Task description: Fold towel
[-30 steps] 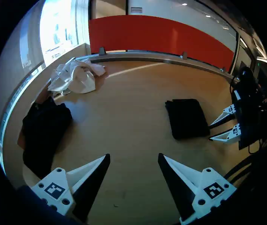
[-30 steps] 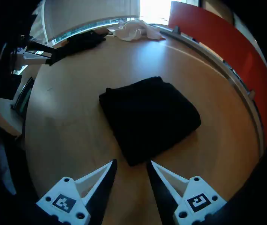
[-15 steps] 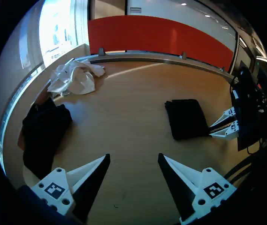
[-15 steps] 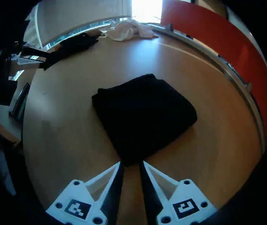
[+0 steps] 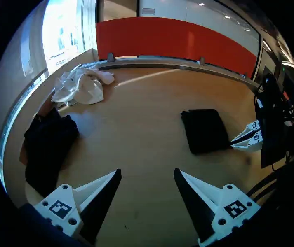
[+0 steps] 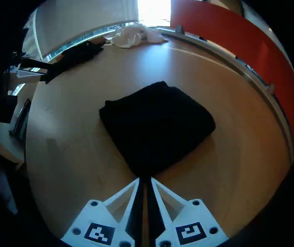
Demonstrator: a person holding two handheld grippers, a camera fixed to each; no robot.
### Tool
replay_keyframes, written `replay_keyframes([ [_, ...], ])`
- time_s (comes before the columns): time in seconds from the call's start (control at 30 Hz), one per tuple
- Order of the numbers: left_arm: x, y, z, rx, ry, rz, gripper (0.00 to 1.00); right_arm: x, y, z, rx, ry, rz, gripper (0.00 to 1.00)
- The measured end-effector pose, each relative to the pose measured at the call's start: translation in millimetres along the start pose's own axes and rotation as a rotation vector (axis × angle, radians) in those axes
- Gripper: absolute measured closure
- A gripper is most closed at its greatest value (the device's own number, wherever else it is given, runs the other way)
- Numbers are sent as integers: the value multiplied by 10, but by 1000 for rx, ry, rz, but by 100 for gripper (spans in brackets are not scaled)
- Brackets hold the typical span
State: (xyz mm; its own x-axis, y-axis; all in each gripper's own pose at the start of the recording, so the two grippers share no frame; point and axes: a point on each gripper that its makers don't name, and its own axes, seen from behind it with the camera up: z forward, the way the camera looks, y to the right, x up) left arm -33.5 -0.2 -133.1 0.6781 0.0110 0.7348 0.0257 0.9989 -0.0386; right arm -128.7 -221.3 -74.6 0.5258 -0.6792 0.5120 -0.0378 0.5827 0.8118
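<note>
In the left gripper view, the left gripper sits at the bottom of the frame with its fingers spread wide apart above bare wood, holding nothing. The pale wooden counter fills the middle of the frame. The folded black towel lies flat on it, right of centre. At the far right edge the right gripper reaches in, its white fingers touching the towel's lower right corner.

In the right gripper view, that gripper's two fingers rise from the bottom centre, drawn together to a thin slit. Their tips sit right at the near corner of the towel, which spreads across the middle of the frame. Whether any cloth is caught between them cannot be told.

A crumpled white cloth lies at the upper left of the counter in the left gripper view, near a bright window. A dark cloth heap lies below it at the left edge. A red panel runs along the top, behind the counter's far rim.
</note>
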Motion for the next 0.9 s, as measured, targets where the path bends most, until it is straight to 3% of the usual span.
replay_keyframes([
  [0.2, 8, 12, 0, -4, 2, -1, 5, 83, 48, -96, -11, 10, -14, 96],
  [0.43, 76, 49, -2, -13, 16, -1, 5, 408, 142, -314, -28, 56, -36, 96],
  [0.9, 298, 126, -60, -35, 59, 10, 5, 1288, 388, -989, -82, 180, -61, 96],
])
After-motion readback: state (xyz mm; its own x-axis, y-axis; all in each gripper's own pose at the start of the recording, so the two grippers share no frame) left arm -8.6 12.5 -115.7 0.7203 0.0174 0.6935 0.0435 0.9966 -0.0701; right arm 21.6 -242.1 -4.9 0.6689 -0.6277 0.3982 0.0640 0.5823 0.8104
